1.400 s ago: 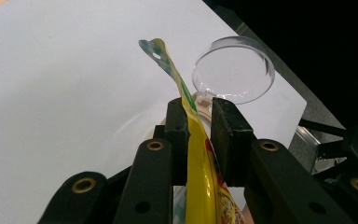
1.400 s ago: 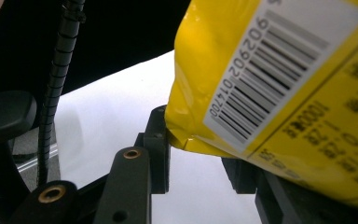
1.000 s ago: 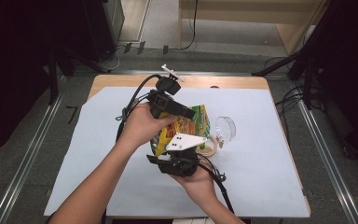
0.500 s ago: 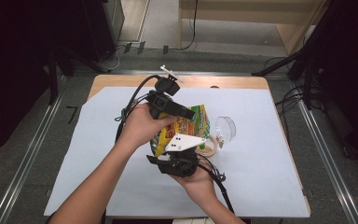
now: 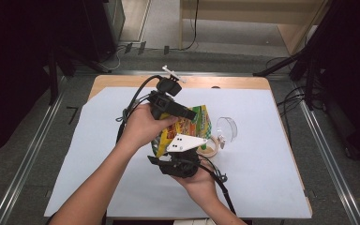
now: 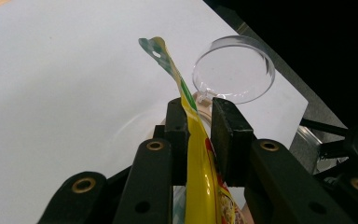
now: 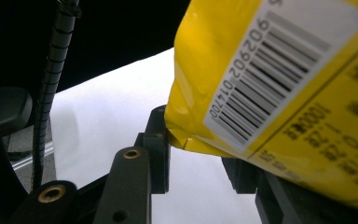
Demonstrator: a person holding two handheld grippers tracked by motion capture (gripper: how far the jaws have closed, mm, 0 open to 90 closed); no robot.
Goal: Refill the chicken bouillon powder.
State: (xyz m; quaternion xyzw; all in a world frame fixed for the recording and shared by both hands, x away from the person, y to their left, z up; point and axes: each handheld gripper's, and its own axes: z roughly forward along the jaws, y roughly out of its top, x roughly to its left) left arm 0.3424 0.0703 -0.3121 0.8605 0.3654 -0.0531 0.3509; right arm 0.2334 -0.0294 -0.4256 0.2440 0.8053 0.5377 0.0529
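Left gripper (image 6: 198,119): jaws clamped on edge of yellow snack bag (image 6: 200,163). Right gripper (image 7: 200,154): jaws narrowed on the bag's lower corner; pad contact could not be told.

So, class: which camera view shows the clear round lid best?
The left gripper view: the clear lid faces the camera, its whole rim visible beyond the yellow packet. The high view shows it small and side-on, right of the packet. The right gripper view offers just barcode and paper.
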